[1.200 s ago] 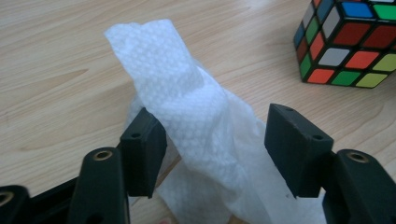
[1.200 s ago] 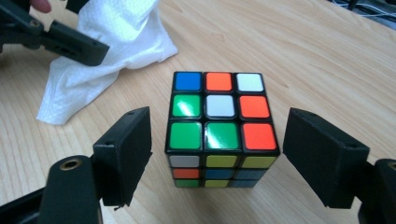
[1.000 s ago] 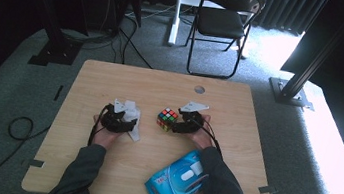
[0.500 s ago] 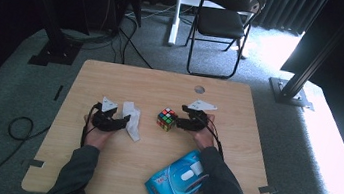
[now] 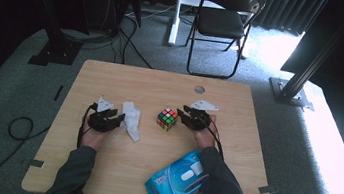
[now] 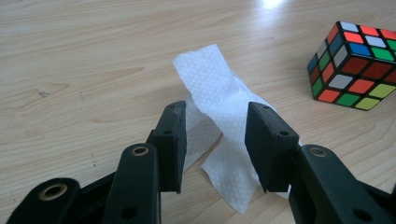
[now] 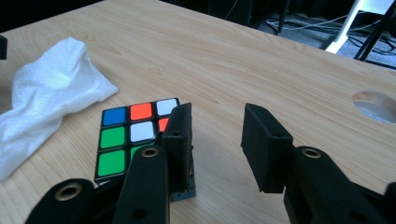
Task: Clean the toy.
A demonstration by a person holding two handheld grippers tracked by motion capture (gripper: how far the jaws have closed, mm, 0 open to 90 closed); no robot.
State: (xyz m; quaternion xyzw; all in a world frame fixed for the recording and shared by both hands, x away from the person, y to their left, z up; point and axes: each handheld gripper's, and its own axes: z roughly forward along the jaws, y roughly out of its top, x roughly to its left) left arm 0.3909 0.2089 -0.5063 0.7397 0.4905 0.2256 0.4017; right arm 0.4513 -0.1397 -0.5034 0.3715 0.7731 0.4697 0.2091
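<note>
Your left gripper has been closing, jaws narrowed around the tissue; your right gripper has been closing too, gapped, empty, beside the cube.

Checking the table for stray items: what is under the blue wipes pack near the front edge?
The blue wipes pack lies flat on the wooden table; nothing sticks out from beneath it. The right sleeve covers its right edge, hiding that part.

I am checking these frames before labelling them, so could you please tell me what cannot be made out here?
- Cube: in the right gripper view its near right part is hidden behind a jaw.
- Tissue: in the left gripper view both jaws cover its sides, so pad contact is unclear.
- Blue pack: in the high view the right sleeve overlaps it, and its print is too small to read.
</note>
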